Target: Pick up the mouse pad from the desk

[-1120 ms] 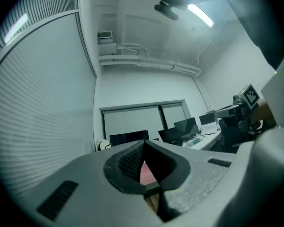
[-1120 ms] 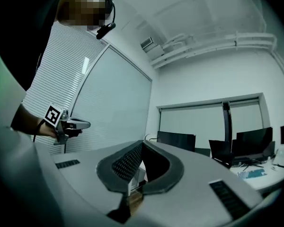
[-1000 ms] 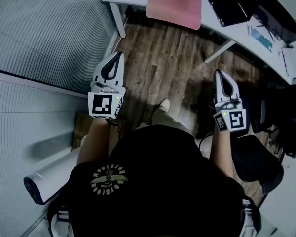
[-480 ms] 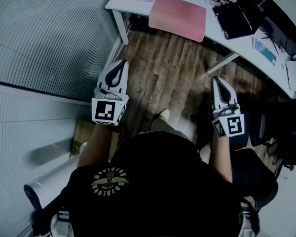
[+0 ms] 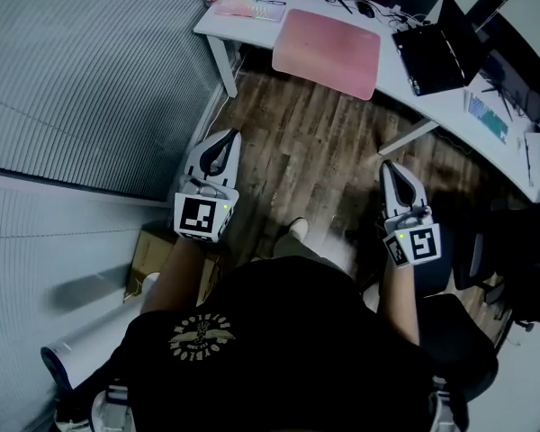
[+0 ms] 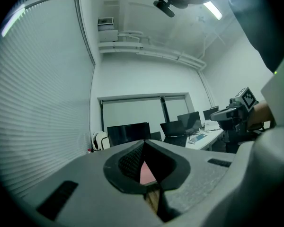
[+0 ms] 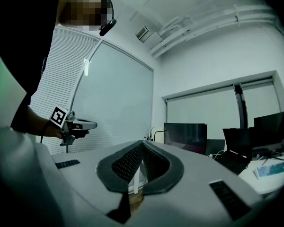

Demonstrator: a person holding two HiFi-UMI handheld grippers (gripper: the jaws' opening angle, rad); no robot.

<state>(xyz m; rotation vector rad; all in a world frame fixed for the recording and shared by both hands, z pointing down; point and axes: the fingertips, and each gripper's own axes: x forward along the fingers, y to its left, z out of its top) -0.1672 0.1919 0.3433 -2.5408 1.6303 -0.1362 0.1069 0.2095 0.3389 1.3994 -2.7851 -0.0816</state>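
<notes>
A pink mouse pad [image 5: 328,50] lies flat on the white desk [image 5: 405,70] at the top of the head view; a sliver of the pink mouse pad [image 6: 145,173] shows between the jaws in the left gripper view. My left gripper [image 5: 227,139] is shut and empty, held over the wooden floor well short of the desk. My right gripper [image 5: 389,169] is also shut and empty, level with the left one. In the gripper views the left gripper [image 6: 143,143] and right gripper [image 7: 142,145] point level toward the desk, tips touching.
An open black laptop [image 5: 436,48] sits right of the pad, a lit keyboard [image 5: 247,7] to its left, cables behind. A black chair [image 5: 463,331] stands at my right. Blinds [image 5: 81,61] line the left wall; a cardboard box [image 5: 153,250] lies on the floor.
The person has walked toward the desk: desk and pad slid lower in the head view and more of the desktop shows. Both grippers stayed shut and came along.
</notes>
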